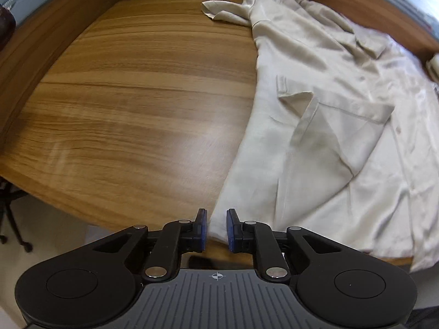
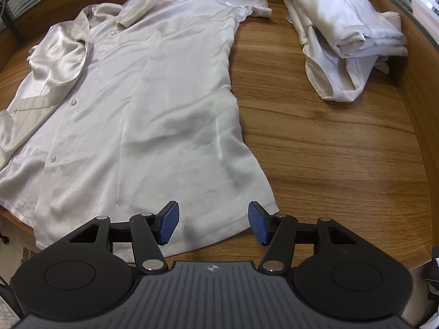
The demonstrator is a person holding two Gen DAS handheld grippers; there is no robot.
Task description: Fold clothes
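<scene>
Beside the shirt [image 2: 153,104], folded clothes [image 2: 343,35].

Bright, even daylight fills both views. Soft glare sheens the table [image 1: 170,142] ahead of the left gripper [image 1: 216,230]. Fisheye bending curves edges; far corners blur slightly.

Left matte-black two-finger gripper [image 1: 215,229] and right matte-black two-finger gripper [image 2: 213,224] are both showing blue textured pads [image 2: 169,222], silver pivot screws [image 1: 156,272], round black side housings, and a ribbed grey centre plate [image 2: 212,293] bearing a crosshair mark.
</scene>
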